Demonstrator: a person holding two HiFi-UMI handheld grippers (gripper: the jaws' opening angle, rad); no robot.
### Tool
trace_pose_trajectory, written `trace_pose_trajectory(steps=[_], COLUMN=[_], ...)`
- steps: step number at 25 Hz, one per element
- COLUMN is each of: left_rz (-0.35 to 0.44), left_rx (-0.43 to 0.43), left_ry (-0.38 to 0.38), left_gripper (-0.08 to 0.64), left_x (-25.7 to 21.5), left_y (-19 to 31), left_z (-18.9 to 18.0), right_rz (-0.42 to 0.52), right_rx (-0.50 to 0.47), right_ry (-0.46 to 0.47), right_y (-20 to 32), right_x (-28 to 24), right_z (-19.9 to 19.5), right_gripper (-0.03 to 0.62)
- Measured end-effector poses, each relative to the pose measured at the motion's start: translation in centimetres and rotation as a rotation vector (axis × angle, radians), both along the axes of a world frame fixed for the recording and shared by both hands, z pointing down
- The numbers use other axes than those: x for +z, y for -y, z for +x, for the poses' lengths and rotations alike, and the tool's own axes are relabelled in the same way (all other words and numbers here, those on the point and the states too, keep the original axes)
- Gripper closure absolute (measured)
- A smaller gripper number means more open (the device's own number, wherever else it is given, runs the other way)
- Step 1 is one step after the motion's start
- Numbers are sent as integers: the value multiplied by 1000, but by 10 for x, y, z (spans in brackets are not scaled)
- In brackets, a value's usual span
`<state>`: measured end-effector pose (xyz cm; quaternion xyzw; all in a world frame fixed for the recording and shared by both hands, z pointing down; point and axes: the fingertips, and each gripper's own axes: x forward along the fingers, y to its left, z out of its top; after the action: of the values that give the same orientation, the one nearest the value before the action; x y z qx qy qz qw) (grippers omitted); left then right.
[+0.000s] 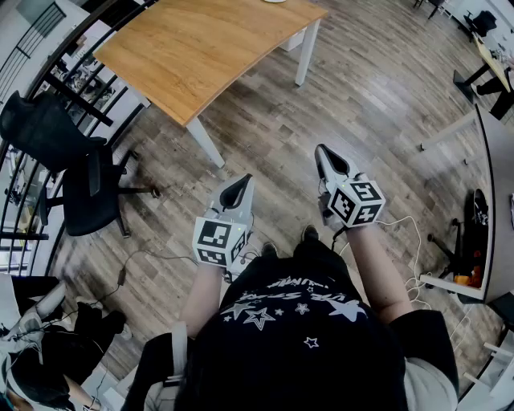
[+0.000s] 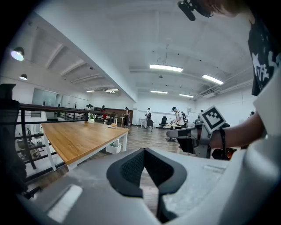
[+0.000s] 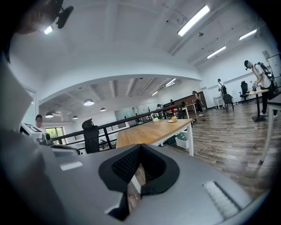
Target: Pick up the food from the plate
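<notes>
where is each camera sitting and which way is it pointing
Head view: on the person's head, looking steeply down at the floor; shows the torso, left gripper and right gripper.
Left gripper view: on the left gripper, looking along its closed jaws across the room; the right forearm shows.
Right gripper view: on the right gripper, looking along its closed jaws toward the far plate.
Shared: all three catch the wooden table.

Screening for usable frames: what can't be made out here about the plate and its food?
- White plate: head view, nearly all cut off by top edge.
- Round tan food: both gripper views, too small to identify.
- Light wooden table: head view, far end cut off.
</notes>
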<state>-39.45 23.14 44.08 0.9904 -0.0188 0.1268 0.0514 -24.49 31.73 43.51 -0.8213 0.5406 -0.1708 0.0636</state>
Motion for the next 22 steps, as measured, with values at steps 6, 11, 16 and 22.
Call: trace_pose_trajectory(steps=[6, 11, 16, 22], left_rz=[-28, -56, -111, -125], left_rx=[-2, -5, -34, -14], left_ry=[32, 47, 80, 84], left_gripper=[559, 558, 558, 558], left_x=[17, 29, 46, 52], left_y=[4, 15, 28, 25], left_z=[-12, -21, -33, -24], right_rz=[-3, -11, -38, -23], right_rx=[-1, -16, -2, 33], right_ry=[22, 31, 40, 107], right_y=[9, 24, 27, 14], right_x=[10, 17, 24, 35], right_z=[-9, -18, -27, -13], right_gripper=[592, 592, 592, 591])
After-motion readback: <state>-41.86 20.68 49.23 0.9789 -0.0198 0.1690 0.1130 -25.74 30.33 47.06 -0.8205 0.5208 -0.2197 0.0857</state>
